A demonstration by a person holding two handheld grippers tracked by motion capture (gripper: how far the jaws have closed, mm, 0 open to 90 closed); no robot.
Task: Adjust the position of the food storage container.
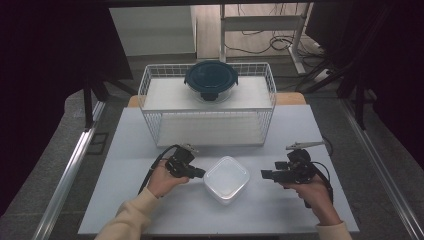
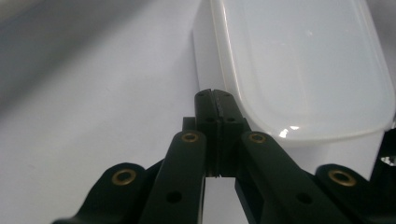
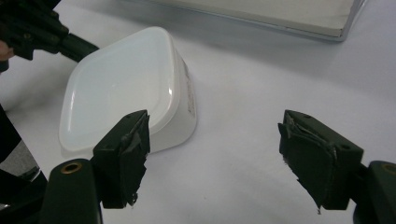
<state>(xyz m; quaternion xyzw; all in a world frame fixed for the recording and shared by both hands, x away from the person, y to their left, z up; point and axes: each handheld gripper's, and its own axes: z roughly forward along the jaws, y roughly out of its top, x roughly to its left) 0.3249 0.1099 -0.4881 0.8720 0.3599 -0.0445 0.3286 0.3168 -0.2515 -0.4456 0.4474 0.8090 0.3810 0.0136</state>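
- So far, little of the work is judged done: the white lidded container [image 1: 226, 179] is seen resting on the surface [image 1: 135, 150], between the two hands, unlifted.
- The left hand-held gripper [image 1: 199, 173] is seen with its jaws shut together on nothing, its tip set against the container's left side.
- The right hand-held gripper [image 1: 264, 174] is held with jaws wide apart and empty, near the container's right side but not touching it.
- What is left, seemingly, is grasping and moving the container, perhaps towards the wire basket [image 1: 150, 95], where a dark-lidded round bowl [image 1: 211, 79] is already placed.
- The container is seen upright, lid uppermost, nearly square, corners turned diamond-wise; no clear long axis can be told.
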